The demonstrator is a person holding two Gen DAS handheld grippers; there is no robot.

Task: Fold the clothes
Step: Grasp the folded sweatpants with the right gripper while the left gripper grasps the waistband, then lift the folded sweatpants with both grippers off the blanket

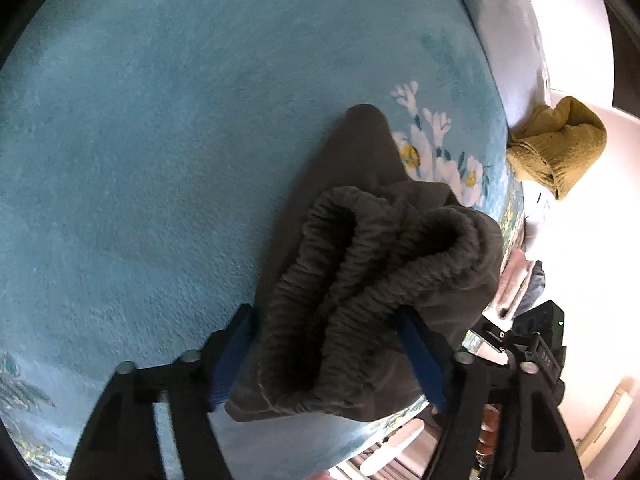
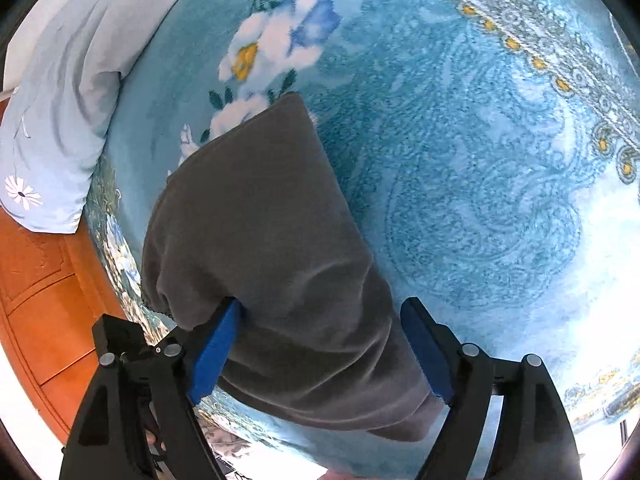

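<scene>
Blue plush blanket (image 1: 140, 160) with white flowers covers the bed, and on it lies a dark grey garment (image 1: 360, 280), near the bed's right edge.

Left wrist view: the left claw (image 1: 332, 356) stands spread, its blue pads on either side of the garment's bunched elastic waistband (image 1: 352, 264); whether the pads press the cloth I cannot tell. The garment runs away from the claw toward the far flowers, narrowing to a corner. A mustard knit piece (image 1: 560, 148) sits off the bed to the right. No legible writing.

Right wrist view: the right claw (image 2: 320, 352) is spread too, straddling the garment's smooth near end (image 2: 320, 360), the right pad apparently clear of it. Its long axis runs from the claw up and left toward a pale blue pillow (image 2: 60, 120). An orange wooden panel (image 2: 44, 300) shows left. No labels visible.
</scene>
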